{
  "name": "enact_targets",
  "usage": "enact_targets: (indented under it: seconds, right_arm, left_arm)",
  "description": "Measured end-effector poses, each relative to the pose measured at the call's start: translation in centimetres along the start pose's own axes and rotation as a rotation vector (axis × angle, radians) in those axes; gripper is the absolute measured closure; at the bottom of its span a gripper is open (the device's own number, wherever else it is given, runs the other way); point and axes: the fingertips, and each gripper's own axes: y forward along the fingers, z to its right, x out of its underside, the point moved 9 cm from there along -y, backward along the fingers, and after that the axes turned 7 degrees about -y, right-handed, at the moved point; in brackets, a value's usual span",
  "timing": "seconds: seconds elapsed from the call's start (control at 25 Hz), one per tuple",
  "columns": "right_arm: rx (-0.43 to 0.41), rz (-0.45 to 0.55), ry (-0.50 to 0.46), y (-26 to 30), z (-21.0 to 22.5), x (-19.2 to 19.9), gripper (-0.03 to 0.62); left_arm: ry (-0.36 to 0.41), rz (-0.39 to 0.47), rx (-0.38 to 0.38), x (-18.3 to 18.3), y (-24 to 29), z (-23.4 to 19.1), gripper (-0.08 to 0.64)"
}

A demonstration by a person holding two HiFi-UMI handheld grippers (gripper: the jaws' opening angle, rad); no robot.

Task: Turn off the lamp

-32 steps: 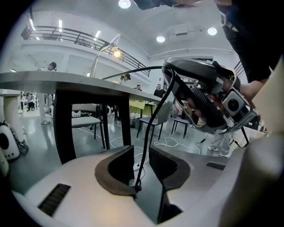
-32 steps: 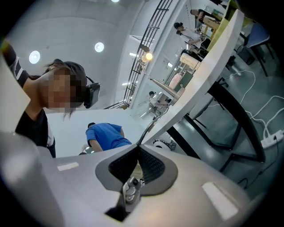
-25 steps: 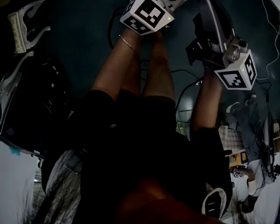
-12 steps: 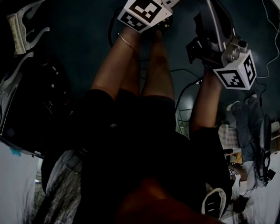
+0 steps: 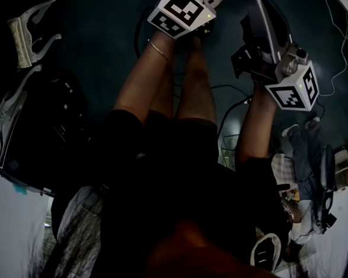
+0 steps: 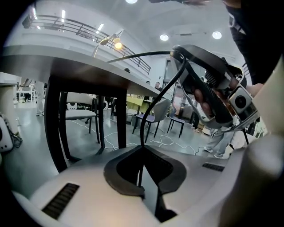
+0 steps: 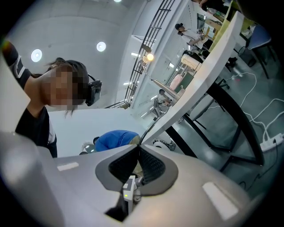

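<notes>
Only the bystander (image 5: pixel 304 153) at the head view's right edge has shifted; both grippers sit where they were. Left gripper (image 6: pixel 142 148) and right gripper (image 7: pixel 140 148) are each pinched narrow on the black cord (image 6: pixel 153 99). Lamp (image 6: pixel 116 43) lit, up on the table (image 6: pixel 84 71).

The right gripper (image 7: pixel 140 148) pinches a black cord (image 7: pixel 153 126) beside a green-lit switch (image 7: pixel 128 189); the lamp (image 7: pixel 149 56) glows by the table (image 7: pixel 208 62).
</notes>
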Motion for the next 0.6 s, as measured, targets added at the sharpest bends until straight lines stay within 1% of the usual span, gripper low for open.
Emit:
enact_targets:
  seconds: [0.08, 0.2, 0.36, 0.6]
  right_arm:
    - [0.010, 0.004, -0.009, 0.1, 0.2, 0.1, 0.580]
    - [0.026, 0.009, -0.048, -0.2, 0.2, 0.3, 0.580]
    - [0.032, -0.017, -0.101, -0.5, -0.1, 0.8, 0.574]
    - [0.061, 0.013, -0.169, -1.0, -0.4, 0.3, 0.557]
  left_arm:
    - [0.001, -0.007, -0.001, 0.1, -0.1, -0.2, 0.546]
    - [-0.009, -0.008, 0.003, 0.1, -0.4, -0.1, 0.548]
    - [-0.022, 0.007, 0.009, 0.2, -0.8, 0.0, 0.548]
    - [-0.083, 0.048, 0.011, 0.4, -2.1, 0.4, 0.548]
